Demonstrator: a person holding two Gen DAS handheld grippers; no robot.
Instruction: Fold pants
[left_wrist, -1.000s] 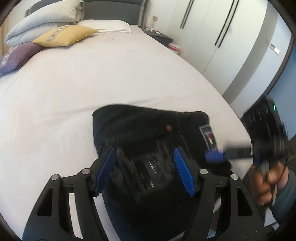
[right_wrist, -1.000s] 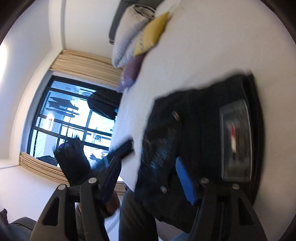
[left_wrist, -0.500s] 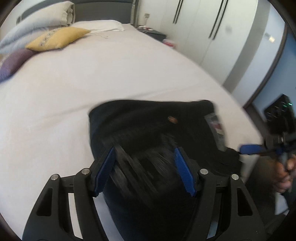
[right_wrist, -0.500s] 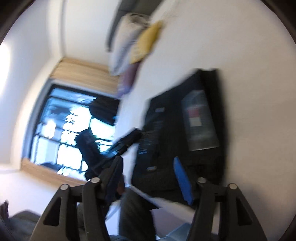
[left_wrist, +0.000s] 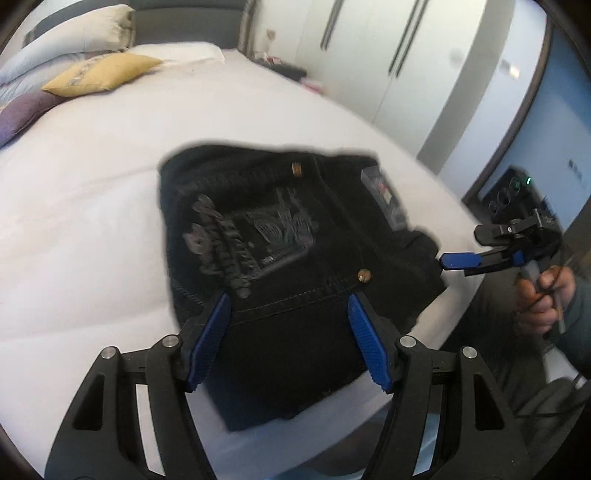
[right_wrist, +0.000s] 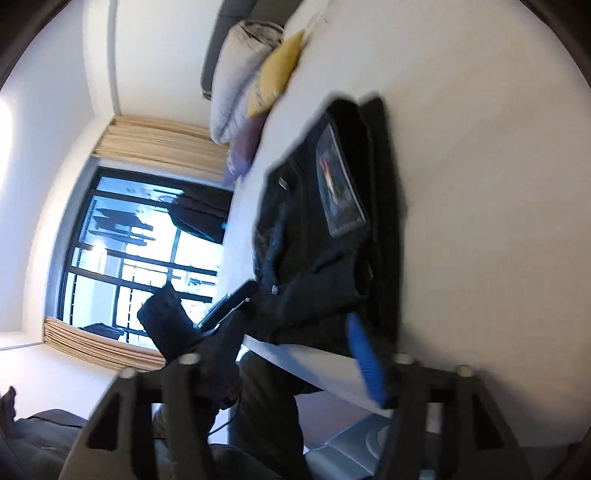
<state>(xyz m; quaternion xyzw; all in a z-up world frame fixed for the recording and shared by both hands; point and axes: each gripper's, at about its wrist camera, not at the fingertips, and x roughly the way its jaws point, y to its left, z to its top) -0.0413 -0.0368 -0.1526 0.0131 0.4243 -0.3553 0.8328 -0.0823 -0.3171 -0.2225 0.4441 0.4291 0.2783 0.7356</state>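
Note:
Black pants (left_wrist: 295, 266) lie folded in a compact bundle at the near edge of the white bed (left_wrist: 92, 203), with brass rivets, an embroidered pocket and a label showing. My left gripper (left_wrist: 290, 332) is open and empty, hovering just above the bundle's near end. My right gripper (right_wrist: 295, 343) is open and empty, off the bed's edge beside the pants (right_wrist: 332, 229). It also shows in the left wrist view (left_wrist: 461, 263), to the right of the bundle and apart from it.
Pillows, a yellow cushion (left_wrist: 99, 72) and a purple cushion (left_wrist: 22, 114) sit at the head of the bed. White wardrobes (left_wrist: 388, 62) stand to the right. A window with beige curtains (right_wrist: 140, 254) is on the other side. My legs are below the bed edge.
Both grippers have pulled back from the pants. The right gripper has moved off the bundle to beyond the bed's edge. The folded pants stay put.

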